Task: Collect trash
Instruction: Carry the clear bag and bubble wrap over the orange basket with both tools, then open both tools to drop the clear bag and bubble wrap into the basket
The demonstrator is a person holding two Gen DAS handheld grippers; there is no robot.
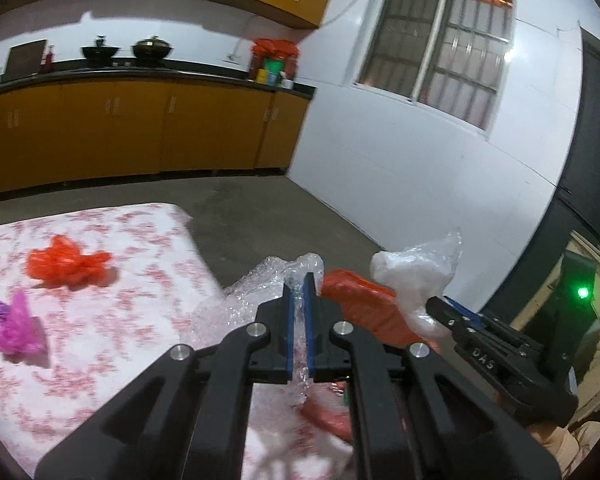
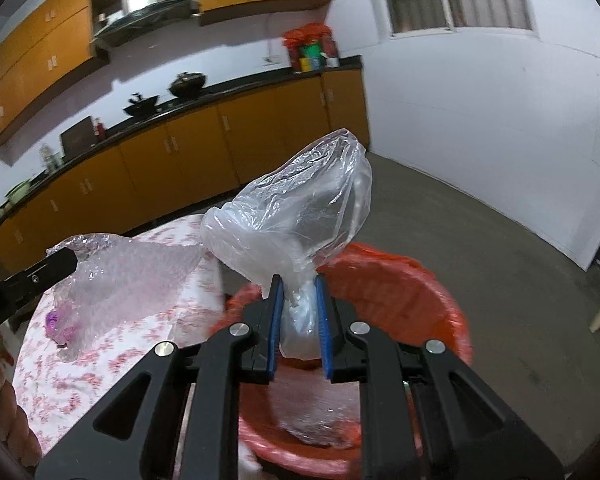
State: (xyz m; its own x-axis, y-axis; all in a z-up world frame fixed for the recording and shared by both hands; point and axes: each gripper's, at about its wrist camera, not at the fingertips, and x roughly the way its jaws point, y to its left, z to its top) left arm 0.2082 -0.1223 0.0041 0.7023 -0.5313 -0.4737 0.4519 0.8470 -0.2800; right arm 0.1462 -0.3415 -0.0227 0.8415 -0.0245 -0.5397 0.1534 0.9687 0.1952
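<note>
Beside the surface (image 1: 100,360), which carries a white cloth with a red floral print, stands a bin lined with an orange-red bag (image 2: 400,292).

1. Left gripper (image 1: 299,280): jaws pressed together on a sheet of clear bubble wrap (image 1: 236,304). The sheet hangs down from the pads, over the edge of the surface. In the right wrist view the same sheet (image 2: 140,280) spreads out to the left of the bin.

2. Right gripper (image 2: 298,284): jaws clamped on the gathered neck of a clear plastic bag (image 2: 300,208). The bag balloons upward above the pads, directly over the bin opening. In the left wrist view this gripper (image 1: 440,302) enters from the right with the bag (image 1: 412,276) at its tip.

3. Remaining items on the surface: a crumpled orange plastic bag (image 1: 66,266) and a purple plastic piece (image 1: 14,326), near each other and well apart from both grippers.

4. Background: a dark kitchen counter (image 1: 140,74) on orange cabinets holds two dark pots (image 1: 152,48). A barred window (image 1: 440,44) sits in the white wall.
</note>
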